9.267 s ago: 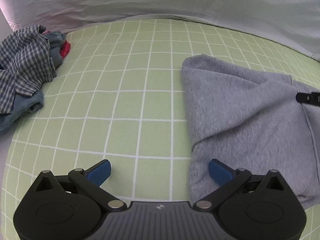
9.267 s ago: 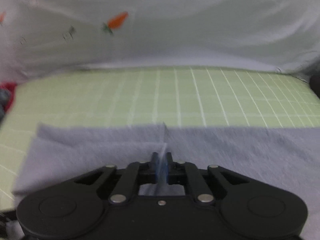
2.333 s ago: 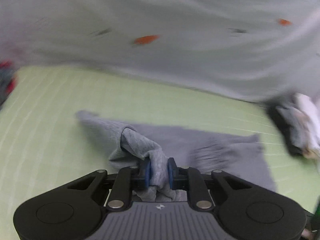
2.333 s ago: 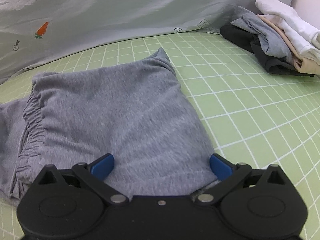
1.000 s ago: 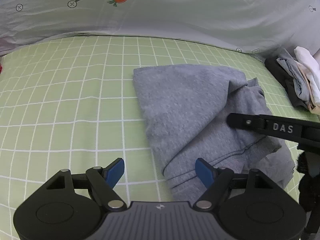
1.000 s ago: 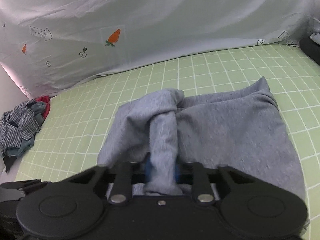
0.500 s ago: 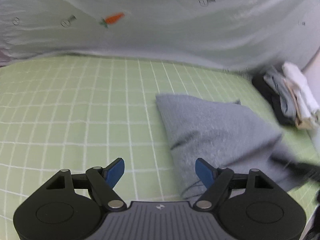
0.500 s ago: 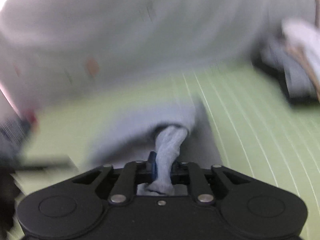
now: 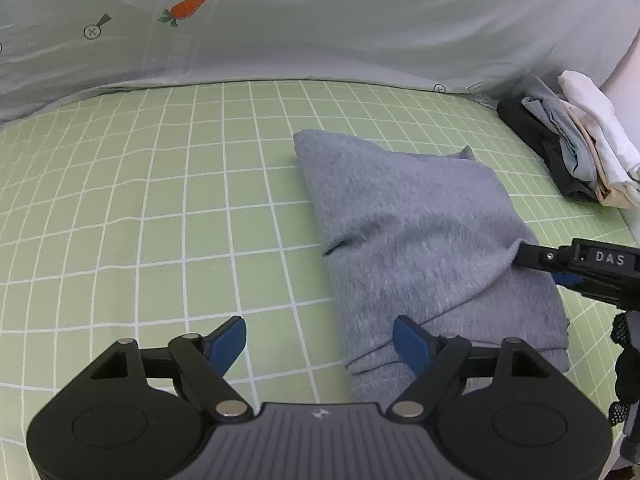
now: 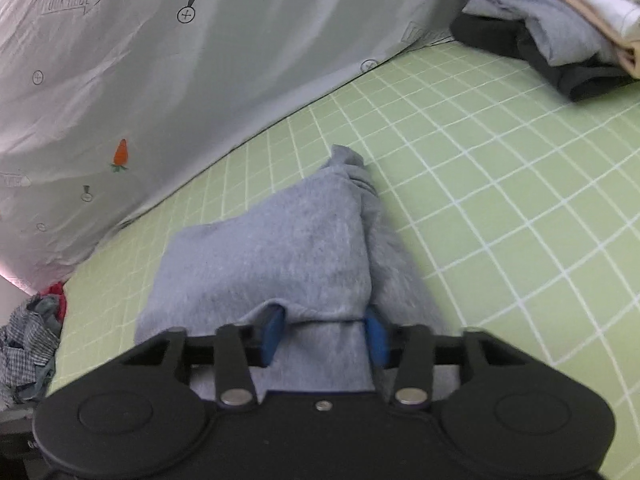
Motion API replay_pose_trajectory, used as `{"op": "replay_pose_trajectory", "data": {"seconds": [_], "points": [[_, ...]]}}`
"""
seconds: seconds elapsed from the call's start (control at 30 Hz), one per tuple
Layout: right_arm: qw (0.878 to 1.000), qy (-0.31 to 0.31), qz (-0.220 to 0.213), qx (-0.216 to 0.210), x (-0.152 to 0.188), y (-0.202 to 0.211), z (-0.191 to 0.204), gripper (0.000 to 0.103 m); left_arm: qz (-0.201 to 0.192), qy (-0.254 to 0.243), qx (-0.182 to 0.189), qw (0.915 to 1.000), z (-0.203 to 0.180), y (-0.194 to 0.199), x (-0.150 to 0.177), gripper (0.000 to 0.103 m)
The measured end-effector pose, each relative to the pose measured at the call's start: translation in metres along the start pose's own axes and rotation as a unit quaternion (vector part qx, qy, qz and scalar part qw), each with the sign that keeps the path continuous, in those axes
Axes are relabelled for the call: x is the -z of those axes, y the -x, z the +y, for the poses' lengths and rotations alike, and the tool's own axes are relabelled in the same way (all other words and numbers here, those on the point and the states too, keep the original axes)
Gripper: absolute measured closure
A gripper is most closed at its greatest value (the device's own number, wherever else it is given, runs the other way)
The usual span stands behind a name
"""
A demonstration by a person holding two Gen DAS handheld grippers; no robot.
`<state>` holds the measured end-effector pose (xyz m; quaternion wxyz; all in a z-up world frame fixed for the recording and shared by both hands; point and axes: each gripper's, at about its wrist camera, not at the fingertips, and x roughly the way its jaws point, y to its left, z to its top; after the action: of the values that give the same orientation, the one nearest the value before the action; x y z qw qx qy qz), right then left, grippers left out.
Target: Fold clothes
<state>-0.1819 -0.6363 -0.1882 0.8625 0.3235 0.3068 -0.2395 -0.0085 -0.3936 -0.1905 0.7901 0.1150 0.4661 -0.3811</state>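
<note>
A grey garment (image 9: 420, 232) lies folded on the green checked sheet (image 9: 160, 200). My left gripper (image 9: 320, 340) is open and empty, with its right finger at the garment's near left edge. My right gripper (image 10: 322, 332) is partly open, its blue pads on either side of the garment's near fold (image 10: 280, 256), which bunches between them. In the left wrist view the right gripper (image 9: 560, 268) reaches in from the right onto the garment's right edge.
A stack of folded clothes (image 9: 576, 148) sits at the far right, also in the right wrist view (image 10: 560, 20). A heap of checked and red clothes (image 10: 28, 340) lies at the far left. A pale printed sheet (image 9: 320, 20) rises behind.
My right gripper carried the garment's fold over and its jaws have spread apart from a tight pinch. The left gripper stayed open and shifted slightly.
</note>
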Motion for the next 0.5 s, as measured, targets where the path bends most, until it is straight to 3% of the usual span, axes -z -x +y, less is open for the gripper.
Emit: {"op": "replay_pose_trajectory", "data": {"seconds": [0.03,0.3,0.33,0.43,0.5], "points": [[1.000,0.013,-0.011,0.000,-0.004,0.005,0.004,0.092,0.000,0.001,0.001,1.0000,-0.001,0.000,0.000,0.022],[0.988,0.113,-0.101,-0.004,-0.032,0.043,0.039,0.092,0.014,-0.015,0.047,0.9987,-0.015,-0.003,0.001,0.018],[0.991,0.103,-0.081,0.011,-0.033,0.032,0.032,0.090,0.020,-0.026,0.043,0.9985,-0.019,-0.006,0.002,0.018],[0.997,0.039,0.017,0.064,-0.021,-0.008,-0.004,0.068,0.039,-0.044,0.036,0.9976,-0.024,-0.013,0.006,0.018],[0.997,-0.018,0.032,0.062,-0.008,-0.008,-0.023,0.067,0.046,-0.044,0.037,0.9973,-0.023,-0.013,0.009,0.018]]}}
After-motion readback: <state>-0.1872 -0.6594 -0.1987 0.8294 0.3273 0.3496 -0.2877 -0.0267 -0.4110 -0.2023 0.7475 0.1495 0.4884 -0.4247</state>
